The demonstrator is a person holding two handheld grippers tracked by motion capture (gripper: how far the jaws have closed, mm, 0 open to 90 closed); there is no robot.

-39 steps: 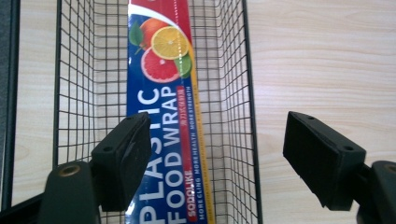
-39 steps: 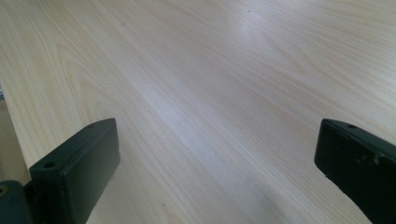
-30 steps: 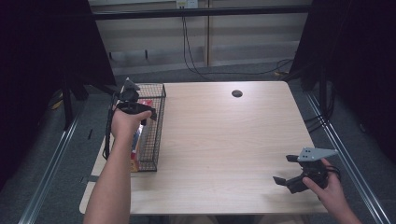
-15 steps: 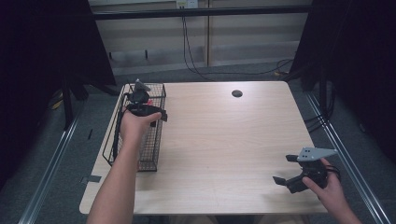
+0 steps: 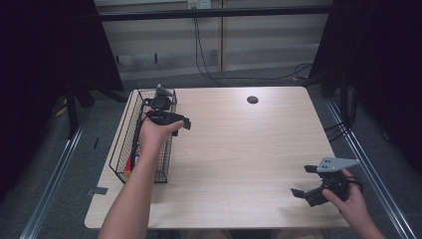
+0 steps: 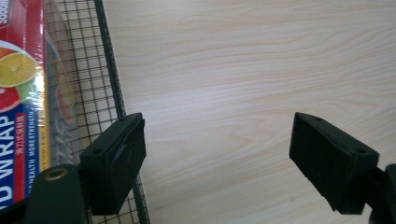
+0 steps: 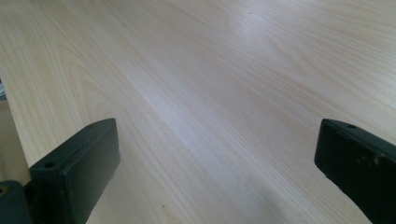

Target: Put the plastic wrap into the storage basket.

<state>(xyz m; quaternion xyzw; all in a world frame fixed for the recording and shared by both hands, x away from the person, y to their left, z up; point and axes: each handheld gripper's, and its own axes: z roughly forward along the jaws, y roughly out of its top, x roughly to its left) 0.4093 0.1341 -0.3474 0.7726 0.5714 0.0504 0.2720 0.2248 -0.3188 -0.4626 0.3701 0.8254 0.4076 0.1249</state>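
- Left claw [image 5: 171, 117] spread, nothing in it, held above the wire basket's [image 5: 121, 149] right wall near the bench's [image 5: 239, 149] far-left corner.
- Box of cling wrap [image 6: 21, 121] lies inside the basket, along its floor; in the left gripper view it sits behind the mesh, left of the claw's left jaw.
- Step judged: putting the wrap in the basket looks done, left hand clearing out.
- To do it well: lift clear above the basket rim before going sideways, so a jaw doesn't snag the mesh and drag the basket.
- Right claw [image 5: 311, 181] spread, empty, just above the bench near its near-right corner, well apart from the basket.
- Room: bench middle is bare wood, plenty of space; basket hugs the left edge, so don't nudge it further left.
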